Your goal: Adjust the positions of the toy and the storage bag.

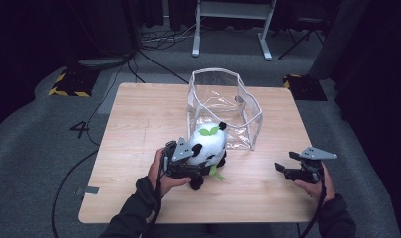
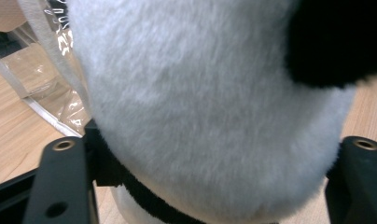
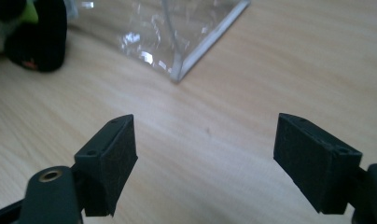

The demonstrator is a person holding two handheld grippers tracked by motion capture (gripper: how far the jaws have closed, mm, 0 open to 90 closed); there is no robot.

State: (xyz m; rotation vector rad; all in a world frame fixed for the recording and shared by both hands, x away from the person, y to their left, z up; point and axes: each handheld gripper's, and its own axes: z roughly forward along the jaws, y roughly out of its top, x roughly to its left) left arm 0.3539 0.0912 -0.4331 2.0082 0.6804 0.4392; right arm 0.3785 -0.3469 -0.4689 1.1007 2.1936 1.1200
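Seen from above: pale wooden table point(image 1: 139, 124) on grey carpet, with white desk legs point(image 1: 195, 29) at twelve o'clock beyond the far edge. Near table centre, slightly toward one o'clock, a clear plastic bag point(image 1: 223, 106) with white trim, standing open and upright. Just at its six o'clock side, touching or nearly touching the bag's front wall, a plush panda point(image 1: 208, 146), white-bodied with black limbs and a green leaf sprig on top. At the panda's eight o'clock, left gripper point(image 1: 188, 166) clamped onto the toy, white fur bulging between both black jaws in the left gripper view point(image 2: 210, 140), jaws pressing into the plush from either side; bag's trimmed edge point(image 2: 51, 51) visible at ten o'clock there. At four o'clock on the table, well apart from panda and bag, right gripper point(image 1: 284, 169) held in the person's hand, jaws spread wide with nothing between them, bare wood beneath in the right gripper view point(image 3: 203, 149).
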